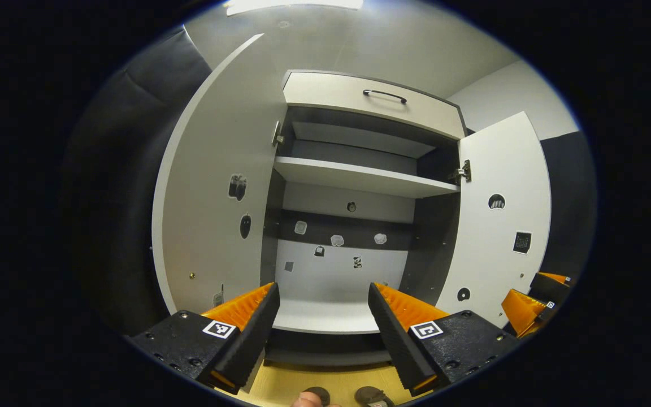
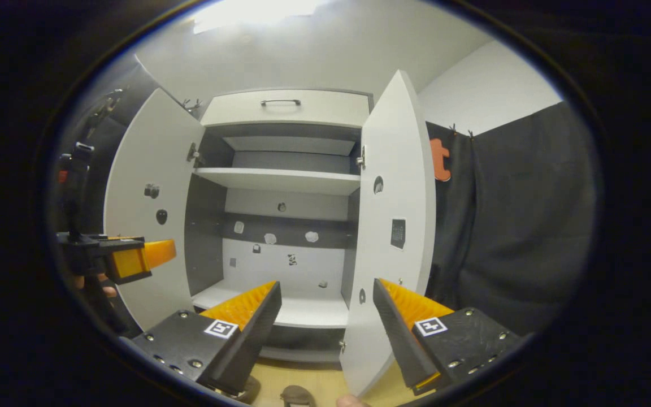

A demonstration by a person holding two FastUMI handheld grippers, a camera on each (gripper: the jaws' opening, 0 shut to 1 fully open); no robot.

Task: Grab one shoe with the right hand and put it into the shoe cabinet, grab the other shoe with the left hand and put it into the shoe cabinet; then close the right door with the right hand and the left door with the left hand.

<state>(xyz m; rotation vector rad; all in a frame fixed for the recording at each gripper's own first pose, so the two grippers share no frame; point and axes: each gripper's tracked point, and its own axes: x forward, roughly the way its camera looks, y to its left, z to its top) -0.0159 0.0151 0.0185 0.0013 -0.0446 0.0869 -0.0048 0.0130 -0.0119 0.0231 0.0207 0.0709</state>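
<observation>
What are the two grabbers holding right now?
Nothing. The left hand-held gripper and the right hand-held gripper are both open and empty, facing the shoe cabinet.

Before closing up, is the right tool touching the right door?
Cannot tell. In the right gripper view the right door's lower edge sits between the open right tool's fingers, contact unclear.

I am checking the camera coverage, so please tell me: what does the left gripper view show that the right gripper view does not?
Left gripper view: the right gripper at the far right edge, beside the right door, whose inner face is turned to the camera.

Right gripper view: the left gripper at the left, with a hand under it, and the right door seen nearly edge-on.

Both: the open cabinet, its middle shelf, the drawer handle on top, and the left door.
</observation>
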